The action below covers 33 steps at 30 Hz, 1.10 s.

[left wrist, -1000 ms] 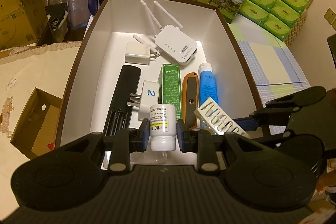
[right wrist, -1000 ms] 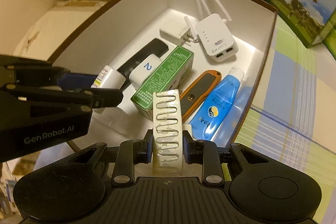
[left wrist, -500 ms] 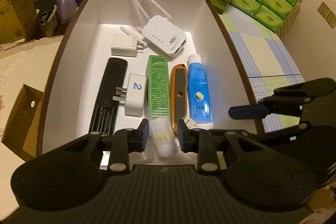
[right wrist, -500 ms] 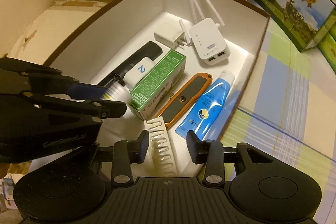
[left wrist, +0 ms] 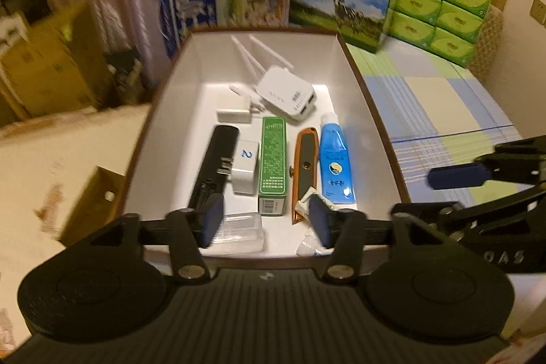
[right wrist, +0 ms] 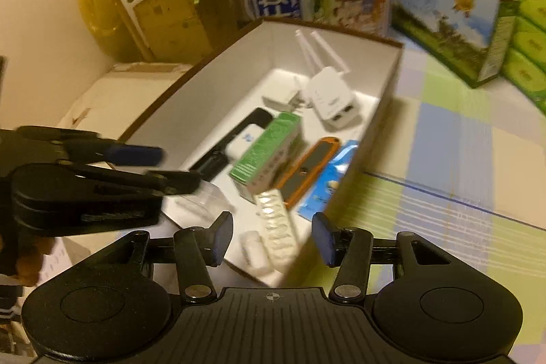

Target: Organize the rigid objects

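Your left tongs (left wrist: 264,219) have just been opening and now stand spread, nothing pinched; the small bottle (left wrist: 239,231) lies on its side on the box (left wrist: 372,111) floor just below them, near the front wall. Your right tongs (right wrist: 271,239) have just been opening too, spread and empty; the blister pack (right wrist: 276,224) rests in the box's near corner, beside the orange knife (right wrist: 307,169) and blue tube (right wrist: 327,183).

Both grippers (left wrist: 266,220) (right wrist: 271,237) agape (just opening)
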Tool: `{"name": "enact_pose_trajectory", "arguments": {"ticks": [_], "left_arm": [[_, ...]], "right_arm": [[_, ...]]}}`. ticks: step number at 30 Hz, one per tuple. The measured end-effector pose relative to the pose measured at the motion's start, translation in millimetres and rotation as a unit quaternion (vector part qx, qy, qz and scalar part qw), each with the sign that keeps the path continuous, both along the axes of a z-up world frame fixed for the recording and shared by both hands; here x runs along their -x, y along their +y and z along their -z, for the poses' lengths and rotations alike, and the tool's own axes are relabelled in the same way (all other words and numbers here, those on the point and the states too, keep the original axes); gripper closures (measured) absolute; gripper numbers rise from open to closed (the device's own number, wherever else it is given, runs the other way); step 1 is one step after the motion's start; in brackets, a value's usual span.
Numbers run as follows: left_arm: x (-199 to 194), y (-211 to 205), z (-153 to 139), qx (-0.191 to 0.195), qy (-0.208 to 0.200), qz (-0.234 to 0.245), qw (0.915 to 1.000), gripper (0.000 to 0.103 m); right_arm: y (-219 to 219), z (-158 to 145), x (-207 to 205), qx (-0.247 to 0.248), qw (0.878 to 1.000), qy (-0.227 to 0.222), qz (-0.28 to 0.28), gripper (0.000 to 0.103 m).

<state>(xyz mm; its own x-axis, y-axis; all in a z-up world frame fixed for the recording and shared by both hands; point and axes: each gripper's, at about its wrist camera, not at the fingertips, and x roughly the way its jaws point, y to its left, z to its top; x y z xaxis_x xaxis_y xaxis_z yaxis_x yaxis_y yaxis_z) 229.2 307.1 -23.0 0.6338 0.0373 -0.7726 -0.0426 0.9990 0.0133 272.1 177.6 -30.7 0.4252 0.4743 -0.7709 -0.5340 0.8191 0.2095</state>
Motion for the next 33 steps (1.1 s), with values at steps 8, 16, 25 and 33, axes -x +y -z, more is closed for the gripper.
{"name": "enact_pose_trajectory", "arguments": {"ticks": [8,16,25,33], "left_arm": [[53.5,-67.9,-21.7,-0.030,-0.055,-0.020,0.9978,0.027],[93.7,-142.7,-29.4,-0.010,-0.048,-0.034,0.9982,0.027],[128.1,-206.5,-20.1,0.028,-0.002,-0.051,0.9983,0.028],[153.8,-244.3,-19.5,0.036,0.011,-0.049,0.9981,0.028]], "right_arm": [[-78.4,-6.7,37.3,-0.023,0.999,-0.009,0.030,0.053],[-160.6,-12.7,77.4,-0.024,0.998,-0.002,0.050,0.053],[-238.6,-20.1,126.1,-0.033,0.997,0.005,0.076,0.053],[-284.6,-23.5,163.9,-0.038,0.995,0.010,0.090,0.053]]}}
